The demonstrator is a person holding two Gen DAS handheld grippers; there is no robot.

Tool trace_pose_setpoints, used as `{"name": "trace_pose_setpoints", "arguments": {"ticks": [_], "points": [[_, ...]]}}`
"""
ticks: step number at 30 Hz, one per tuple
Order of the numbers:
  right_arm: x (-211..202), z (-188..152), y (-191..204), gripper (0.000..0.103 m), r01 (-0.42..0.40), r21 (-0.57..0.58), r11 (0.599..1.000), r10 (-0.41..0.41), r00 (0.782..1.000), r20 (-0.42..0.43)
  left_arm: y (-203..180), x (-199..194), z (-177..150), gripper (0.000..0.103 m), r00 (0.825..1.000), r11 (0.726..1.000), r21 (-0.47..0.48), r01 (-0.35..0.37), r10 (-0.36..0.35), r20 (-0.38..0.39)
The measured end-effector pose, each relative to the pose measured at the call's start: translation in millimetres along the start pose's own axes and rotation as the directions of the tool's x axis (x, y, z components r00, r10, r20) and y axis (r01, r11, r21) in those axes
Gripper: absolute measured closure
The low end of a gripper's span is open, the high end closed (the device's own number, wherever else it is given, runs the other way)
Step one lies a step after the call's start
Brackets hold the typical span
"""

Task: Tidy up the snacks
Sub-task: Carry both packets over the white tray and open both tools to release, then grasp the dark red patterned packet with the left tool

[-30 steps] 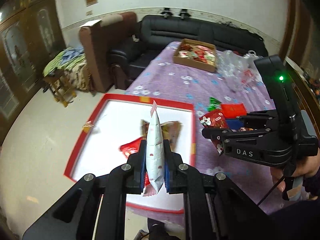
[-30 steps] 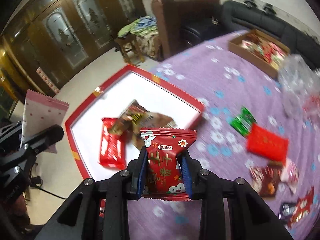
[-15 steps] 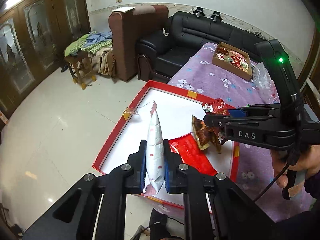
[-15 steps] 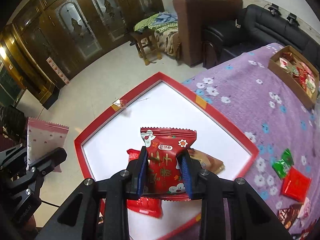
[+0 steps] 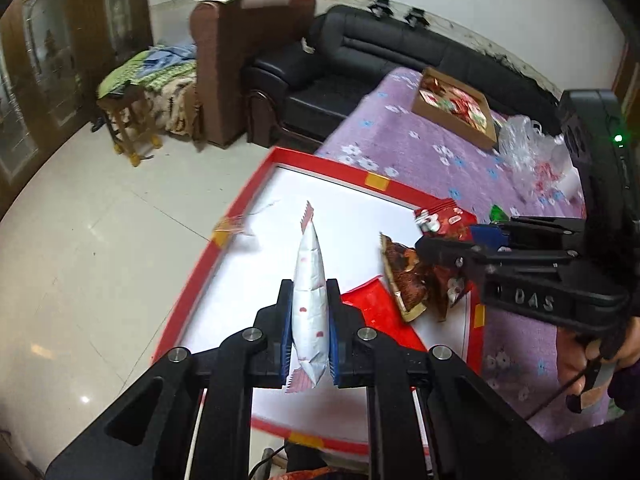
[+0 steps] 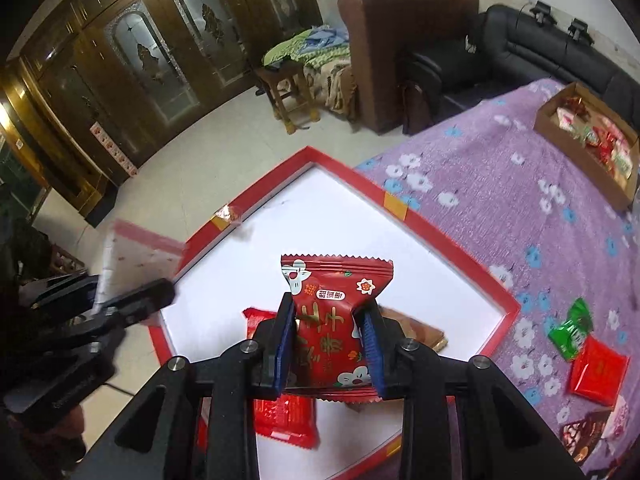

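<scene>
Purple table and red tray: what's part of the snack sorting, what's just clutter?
In play:
- red tray
- white packet in left claw
- red packet in right claw
- loose snacks on table

Clutter:
- black sofa
- brown armchair
- wooden stool

We note the left gripper (image 5: 309, 334) angled steeply downward, its jaws clamped tight on a thin white packet (image 5: 309, 300) held edge-on. The right gripper (image 6: 329, 344) points down likewise, jaws pressed against both sides of a red snack packet (image 6: 334, 320). In the left wrist view, the right gripper sits to the right, a hand (image 5: 592, 360) gripping its handle at the near right.
</scene>
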State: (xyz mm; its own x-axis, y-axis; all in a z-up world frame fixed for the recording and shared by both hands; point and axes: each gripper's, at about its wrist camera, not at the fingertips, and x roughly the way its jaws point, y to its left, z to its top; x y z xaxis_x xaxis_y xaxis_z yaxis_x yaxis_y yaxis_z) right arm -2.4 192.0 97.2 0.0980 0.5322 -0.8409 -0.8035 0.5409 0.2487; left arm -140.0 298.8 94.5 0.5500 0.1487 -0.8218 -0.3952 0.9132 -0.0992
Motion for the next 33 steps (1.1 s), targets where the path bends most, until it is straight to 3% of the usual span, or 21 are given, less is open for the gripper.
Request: {"name": "trace_pose_setpoints", "arguments": {"ticks": [4, 10, 14, 16, 19, 24, 29, 33], "points": [[-2, -5, -7, 0.066, -0.008, 0.025, 1.000, 0.008, 1.000, -0.002, -9, 12, 7, 0.091, 0.998, 0.999, 0.018, 0.051, -0.050, -0.029], [-17, -15, -29, 0.053, -0.007, 0.101, 0.995, 0.005, 1.000, 0.020, -27, 24, 24, 0.087, 0.997, 0.996, 0.074, 0.051, -0.046, -0.065], [-40, -38, -65, 0.052, -0.005, 0.225, 0.974, -0.011, 0.997, 0.073, -51, 20, 39, 0.064, 0.999, 0.986, 0.158, 0.043, -0.039, -0.027], [-50, -53, -84, 0.052, 0.016, 0.284, 0.959, -0.041, 0.996, 0.084, -67, 18, 44, 0.060, 0.998, 0.978, 0.199, 0.066, -0.063, -0.017], [-73, -93, -124, 0.051, 0.066, 0.409, 0.910, -0.114, 0.989, 0.094, -99, 18, 49, 0.051, 0.991, 0.955, 0.264, 0.132, -0.130, -0.025], [-121, -181, -189, 0.051, 0.130, 0.636, 0.761, -0.234, 0.969, 0.081, -161, 28, 41, 0.049, 0.970, 0.890, 0.386, 0.244, -0.225, -0.094], [-160, -261, -229, 0.049, 0.174, 0.785, 0.595, -0.331, 0.943, 0.042, -220, 46, 22, 0.050, 0.944, 0.817, 0.474, 0.328, -0.262, -0.202], [-175, -294, -242, 0.049, 0.173, 0.835, 0.523, -0.360, 0.933, 0.031, -255, 60, 11, 0.050, 0.921, 0.782, 0.496, 0.379, -0.267, -0.283]]}}
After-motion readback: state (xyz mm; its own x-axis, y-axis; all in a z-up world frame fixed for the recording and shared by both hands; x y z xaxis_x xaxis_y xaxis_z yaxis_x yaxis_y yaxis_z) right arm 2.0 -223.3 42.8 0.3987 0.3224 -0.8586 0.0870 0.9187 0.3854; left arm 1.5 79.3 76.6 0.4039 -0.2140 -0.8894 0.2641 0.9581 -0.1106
